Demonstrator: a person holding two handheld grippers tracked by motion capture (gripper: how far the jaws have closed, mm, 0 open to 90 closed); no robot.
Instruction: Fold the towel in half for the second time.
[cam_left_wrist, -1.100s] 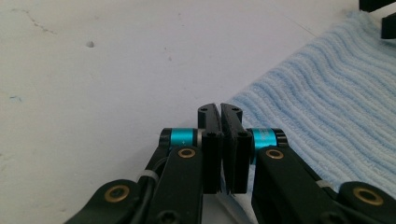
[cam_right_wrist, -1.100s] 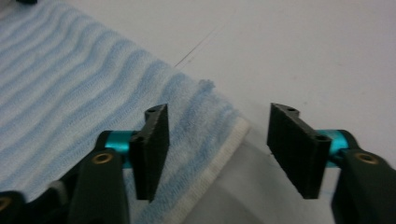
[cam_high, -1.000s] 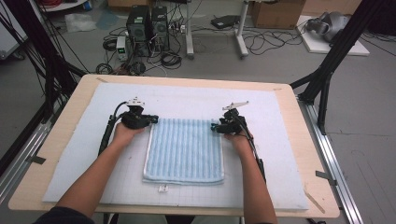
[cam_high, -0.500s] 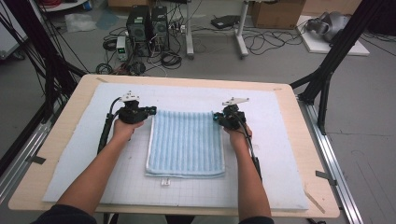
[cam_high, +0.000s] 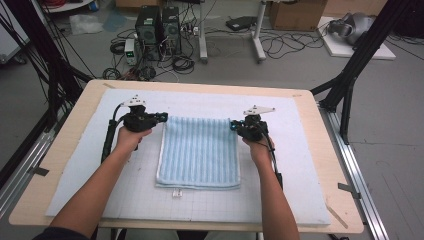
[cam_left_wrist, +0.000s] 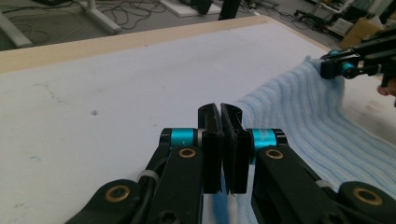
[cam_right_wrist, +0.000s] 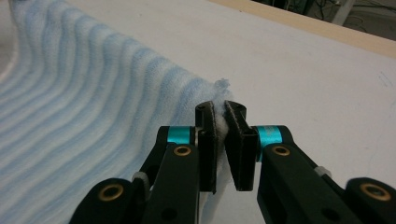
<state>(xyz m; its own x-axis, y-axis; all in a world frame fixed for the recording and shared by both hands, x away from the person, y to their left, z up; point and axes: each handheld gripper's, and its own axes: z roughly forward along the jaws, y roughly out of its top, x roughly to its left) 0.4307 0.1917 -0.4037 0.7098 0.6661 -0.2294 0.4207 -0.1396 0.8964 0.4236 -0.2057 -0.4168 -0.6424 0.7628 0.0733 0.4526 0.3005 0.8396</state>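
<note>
My left gripper (cam_left_wrist: 222, 112) pinches the far left corner of the blue towel (cam_high: 200, 152), and my right gripper (cam_right_wrist: 220, 112) has just squeezed shut on the far right corner. Up close I see fluffy cloth squashed between the right pads. From above I see the whole towel on the white mat (cam_high: 295, 150), its long side running away from me.

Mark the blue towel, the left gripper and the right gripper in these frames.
blue towel (cam_high: 200, 152): high view, middle of the striped cloth.
left gripper (cam_left_wrist: 220, 121): left gripper view, between the tips shut on the towel's corner.
right gripper (cam_right_wrist: 220, 116): right gripper view, between the tips pinching the towel's corner.
</note>
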